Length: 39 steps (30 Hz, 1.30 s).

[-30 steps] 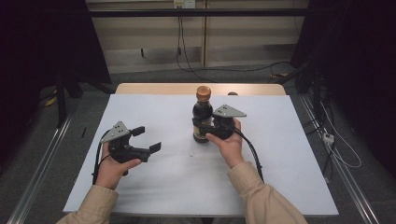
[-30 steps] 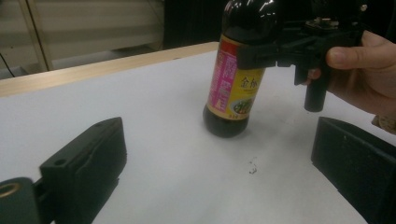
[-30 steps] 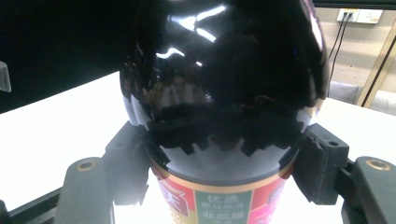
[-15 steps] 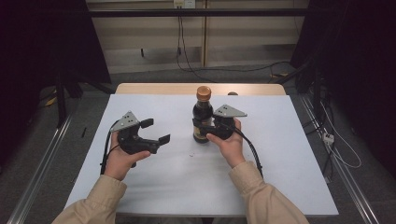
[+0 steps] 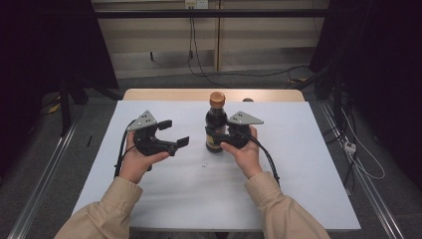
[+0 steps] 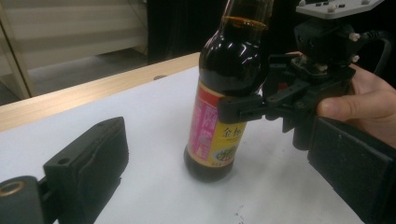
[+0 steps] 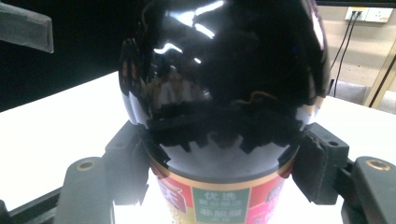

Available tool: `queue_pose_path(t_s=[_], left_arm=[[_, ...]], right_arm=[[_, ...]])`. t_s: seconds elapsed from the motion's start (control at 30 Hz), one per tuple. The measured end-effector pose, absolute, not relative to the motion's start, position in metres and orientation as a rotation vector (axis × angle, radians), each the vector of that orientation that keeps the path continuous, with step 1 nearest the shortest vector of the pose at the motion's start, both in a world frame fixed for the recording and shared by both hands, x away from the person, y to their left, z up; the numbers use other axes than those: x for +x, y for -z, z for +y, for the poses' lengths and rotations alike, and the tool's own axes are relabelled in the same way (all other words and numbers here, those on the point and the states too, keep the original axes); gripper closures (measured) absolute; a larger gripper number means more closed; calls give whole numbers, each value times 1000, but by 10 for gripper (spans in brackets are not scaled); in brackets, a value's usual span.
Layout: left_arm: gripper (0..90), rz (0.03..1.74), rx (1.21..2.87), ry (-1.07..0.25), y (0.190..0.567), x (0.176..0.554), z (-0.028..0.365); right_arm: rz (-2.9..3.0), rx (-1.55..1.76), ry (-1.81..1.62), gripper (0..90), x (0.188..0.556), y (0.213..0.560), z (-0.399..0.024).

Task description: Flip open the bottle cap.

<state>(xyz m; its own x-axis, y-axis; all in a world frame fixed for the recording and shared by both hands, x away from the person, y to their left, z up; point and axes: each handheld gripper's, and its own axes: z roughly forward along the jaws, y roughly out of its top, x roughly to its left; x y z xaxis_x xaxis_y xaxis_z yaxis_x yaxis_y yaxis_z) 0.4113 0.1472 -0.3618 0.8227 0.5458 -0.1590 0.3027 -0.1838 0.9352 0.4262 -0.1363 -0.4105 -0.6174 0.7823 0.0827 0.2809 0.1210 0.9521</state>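
Two grippers work here: right gripper (image 5: 219, 135) clamps the bottle (image 5: 216, 127) upright at table (image 5: 298, 164) centre; left gripper (image 5: 175, 133), jaws wide at nine o'clock, should approach the cap (image 5: 217, 98) level.

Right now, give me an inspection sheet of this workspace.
Surface: white table top, wooden strip along its far edge.
Job's things: dark sauce bottle, upright, brown cap on, pink and yellow label.
Clutter: a tiny dark speck near the table's middle; otherwise nothing seen.
Grippers: right claw shut on the bottle's body; left claw open, empty, off to the bottle's left.
Cables: one trails from each claw toward the person; more run across the floor behind and to the right.
Surroundings: grey floor, pale back wall with a socket, dark curtains.
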Motion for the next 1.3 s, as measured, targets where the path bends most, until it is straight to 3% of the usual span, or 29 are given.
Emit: queue_pose_path(t_s=[1.13, 1.3], left_arm=[[76, 587, 1821, -265, 337, 434, 114], [145, 558, 1802, -260, 331, 436, 112]], right_arm=[[1996, 971, -1522, 310, 429, 411, -140], [2001, 961, -1529, 308, 430, 411, -141]])
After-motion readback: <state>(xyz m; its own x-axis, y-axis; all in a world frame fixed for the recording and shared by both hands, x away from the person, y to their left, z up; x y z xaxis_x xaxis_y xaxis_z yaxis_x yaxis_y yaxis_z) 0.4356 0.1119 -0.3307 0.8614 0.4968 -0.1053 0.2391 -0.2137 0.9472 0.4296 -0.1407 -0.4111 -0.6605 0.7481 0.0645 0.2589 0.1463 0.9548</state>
